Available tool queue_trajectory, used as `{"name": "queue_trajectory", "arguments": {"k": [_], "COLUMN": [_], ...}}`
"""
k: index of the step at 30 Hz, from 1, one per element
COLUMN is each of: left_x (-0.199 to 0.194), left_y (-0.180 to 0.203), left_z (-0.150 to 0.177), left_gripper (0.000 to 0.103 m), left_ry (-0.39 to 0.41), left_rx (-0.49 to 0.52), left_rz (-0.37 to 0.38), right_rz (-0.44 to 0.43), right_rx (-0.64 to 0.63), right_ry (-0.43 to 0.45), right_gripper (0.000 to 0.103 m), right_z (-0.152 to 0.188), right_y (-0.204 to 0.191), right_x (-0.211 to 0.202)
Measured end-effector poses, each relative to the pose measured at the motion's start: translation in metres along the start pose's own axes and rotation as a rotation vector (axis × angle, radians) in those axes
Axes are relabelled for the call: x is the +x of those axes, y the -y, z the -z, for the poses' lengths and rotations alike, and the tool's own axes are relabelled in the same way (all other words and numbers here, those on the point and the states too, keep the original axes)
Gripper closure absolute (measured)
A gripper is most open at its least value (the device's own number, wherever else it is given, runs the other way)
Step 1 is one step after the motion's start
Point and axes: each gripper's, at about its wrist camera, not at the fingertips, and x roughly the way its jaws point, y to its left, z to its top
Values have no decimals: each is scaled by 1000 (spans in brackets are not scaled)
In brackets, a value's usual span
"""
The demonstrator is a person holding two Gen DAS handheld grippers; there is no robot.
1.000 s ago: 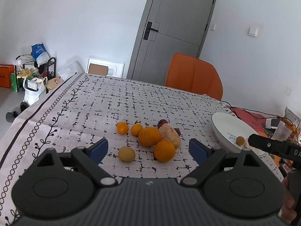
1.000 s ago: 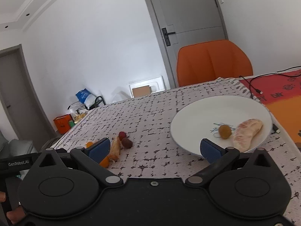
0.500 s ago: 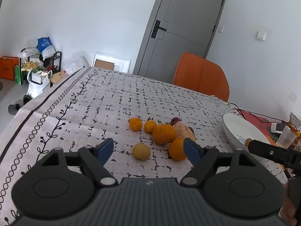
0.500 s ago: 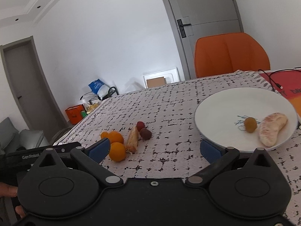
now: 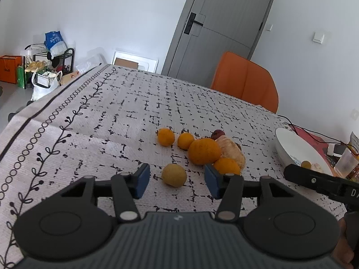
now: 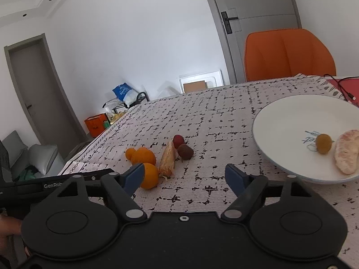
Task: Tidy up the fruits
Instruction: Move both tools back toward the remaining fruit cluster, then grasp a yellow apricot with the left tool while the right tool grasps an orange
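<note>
Blue pads on the left hand-held gripper (image 5: pixel 175 182) have just been closing, and the yellow-brown fruit (image 5: pixel 174 175) sits between them on the tabletop (image 5: pixel 94 121), a gap on each side, not pinched. At 1 o'clock from it lies the pile: big orange (image 5: pixel 203 148), smaller orange (image 5: pixel 226 165) beside the right pad, peeled segment (image 5: pixel 231 149), 2 little oranges (image 5: pixel 166 136) at 11 o'clock. White plate (image 5: pixel 289 143) sits out at 3 o'clock.

Over to the right wrist view: right hand-held gripper (image 6: pixel 185 177), jaws spread but just been narrowing, only patterned cloth between them. An orange (image 6: pixel 149 176) touches the left pad's outer side. 2 dark red fruits (image 6: pixel 185 151) at 12 o'clock. Plate (image 6: pixel 280 121) at 2 o'clock carries a small brown fruit (image 6: pixel 323 143) and a peeled wedge (image 6: pixel 346 153).
</note>
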Motion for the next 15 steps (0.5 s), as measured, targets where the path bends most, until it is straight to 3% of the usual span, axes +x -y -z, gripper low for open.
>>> {"name": "queue_trajectory", "arguments": {"k": [6, 9, 15], "left_x": [11, 16, 12], "left_y": [0, -3, -7], "left_z": [1, 1, -1], "left_gripper": [60, 78, 78], "left_ry": [-15, -26, -25], "left_rx": [8, 0, 17], "left_rz": [8, 14, 25], "right_rz": [-7, -21, -53], "right_rx": [4, -6, -34], "right_ry": [-23, -36, -72], "right_gripper": [33, 35, 36], "right_z": [-3, -4, -1], "right_y": [-3, -7, -21], "right_x": [13, 20, 33]}}
